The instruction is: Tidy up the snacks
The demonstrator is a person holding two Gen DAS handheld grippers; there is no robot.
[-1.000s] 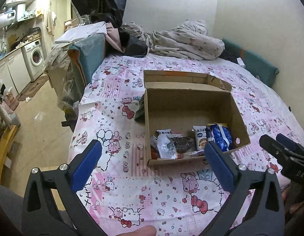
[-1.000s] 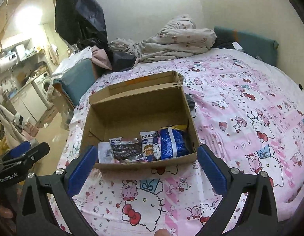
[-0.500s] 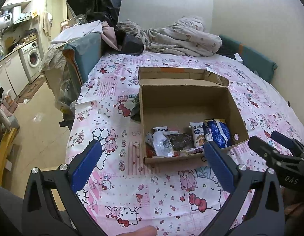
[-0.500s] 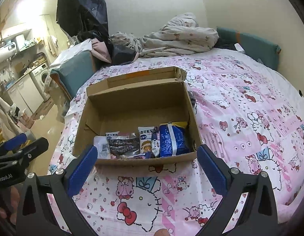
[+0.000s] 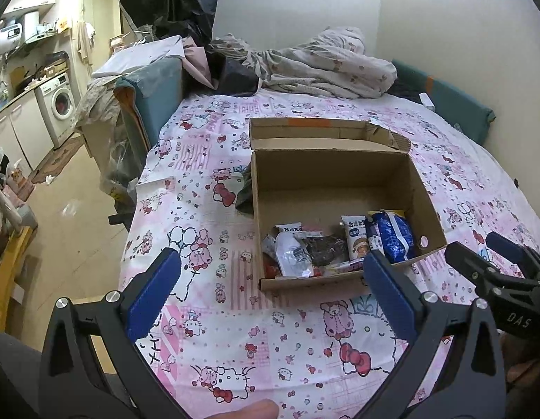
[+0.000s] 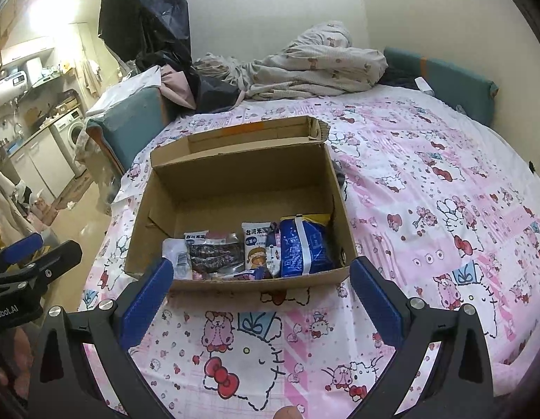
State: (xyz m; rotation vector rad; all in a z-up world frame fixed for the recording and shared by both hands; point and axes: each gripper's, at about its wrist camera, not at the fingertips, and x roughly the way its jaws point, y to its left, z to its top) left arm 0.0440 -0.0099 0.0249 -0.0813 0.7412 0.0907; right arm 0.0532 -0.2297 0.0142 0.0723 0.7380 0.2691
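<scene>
1. Both tongs released: our left gripper (image 5: 271,281) and right gripper (image 6: 261,288) have jaws spread wide, nothing between the blue pads, each hovering above the bedsheet (image 6: 427,192) just short of the box's near wall.
2. Cardboard box (image 5: 343,171) sits open on the bed, lid flap folded back at 12 o'clock; far half of its floor is bare.
3. Snacks are bunched in the near half, along the 6 o'clock wall: blue packet (image 6: 304,246) at the 3 o'clock end, white packet with cartoon face (image 6: 257,248) beside it, dark packet (image 6: 214,253) next, clear wrapper (image 5: 292,255) at the 9 o'clock end (a few small ones underneath, too jumbled to name).
4. Key relation: from the right gripper the pile lies dead ahead at 12 o'clock, just over the near wall. From the left gripper it sits at about 1 o'clock.
5. Blue packet's long axis runs 12-to-6, i.e. along our fingers, so the jaws would close across its short width without any wrist turn.
6. We judge the right gripper nearer the blue and white packets, the left nearer the clear wrapper.
7. Nothing lies loose on the sheet, so sorting probably happens inside the box (a judgement only).
8. Risk: near wall blocks a flat approach; we'd come in from above.
</scene>
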